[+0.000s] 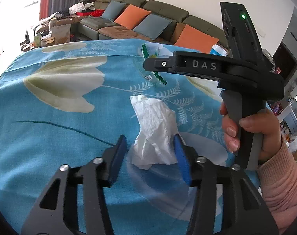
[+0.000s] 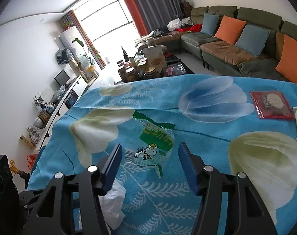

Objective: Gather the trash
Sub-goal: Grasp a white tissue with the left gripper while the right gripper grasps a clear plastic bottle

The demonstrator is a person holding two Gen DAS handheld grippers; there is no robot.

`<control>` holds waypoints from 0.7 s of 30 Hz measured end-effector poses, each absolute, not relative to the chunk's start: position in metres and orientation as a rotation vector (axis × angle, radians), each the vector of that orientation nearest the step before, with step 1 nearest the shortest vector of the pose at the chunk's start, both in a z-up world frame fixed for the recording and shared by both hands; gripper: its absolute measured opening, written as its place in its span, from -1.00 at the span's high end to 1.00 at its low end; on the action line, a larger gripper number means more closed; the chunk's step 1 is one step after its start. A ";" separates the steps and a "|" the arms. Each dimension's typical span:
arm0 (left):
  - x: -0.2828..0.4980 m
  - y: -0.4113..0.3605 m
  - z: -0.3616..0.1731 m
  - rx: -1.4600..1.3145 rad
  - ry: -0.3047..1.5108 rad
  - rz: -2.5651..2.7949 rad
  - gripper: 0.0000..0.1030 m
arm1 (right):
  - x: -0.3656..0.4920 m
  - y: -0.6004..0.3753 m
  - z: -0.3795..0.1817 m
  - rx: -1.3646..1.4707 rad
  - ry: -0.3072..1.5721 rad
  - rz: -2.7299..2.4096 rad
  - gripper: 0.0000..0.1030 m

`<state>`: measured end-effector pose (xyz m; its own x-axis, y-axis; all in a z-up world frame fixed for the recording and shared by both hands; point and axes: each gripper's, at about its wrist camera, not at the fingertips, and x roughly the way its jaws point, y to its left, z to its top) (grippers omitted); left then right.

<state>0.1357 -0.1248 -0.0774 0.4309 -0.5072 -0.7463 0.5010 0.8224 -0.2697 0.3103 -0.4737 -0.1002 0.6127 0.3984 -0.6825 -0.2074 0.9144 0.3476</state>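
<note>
While the left gripper point(image 1: 148, 156) stands released around a crumpled tissue point(image 1: 155, 135) on the blue floral counter point(image 1: 50, 137), the right gripper point(image 2: 149, 166), also released, hovers over a clear wrapper point(image 2: 152, 143); next, probably, both must clench before lifting.

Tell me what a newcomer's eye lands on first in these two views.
First the bright blue flowered cloth that fills both views. On it, a crumpled white tissue lies between the open pads of the left gripper, and a clear wrapper with a cartoon cow and green edges lies just ahead of the open right gripper. Behind stands a green sofa with orange and blue cushions.
</note>
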 end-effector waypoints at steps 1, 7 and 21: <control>0.136 -0.125 -0.078 -0.007 0.936 -0.627 0.20 | 0.311 -0.473 -0.101 0.243 0.848 0.354 -0.10; 0.136 -0.124 -0.078 -0.011 0.942 -0.632 0.45 | 0.309 -0.473 -0.104 0.235 0.860 0.356 0.24; 0.131 -0.114 -0.071 -0.035 0.910 -0.614 0.73 | 0.297 -0.478 -0.094 0.239 0.822 0.363 0.85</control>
<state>0.1311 -0.1141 -0.0706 0.4559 -0.5122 -0.7279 0.4830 0.8293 -0.2810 0.2974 -0.4776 -0.0942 0.6246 0.4039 -0.6683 -0.2214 0.9123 0.3444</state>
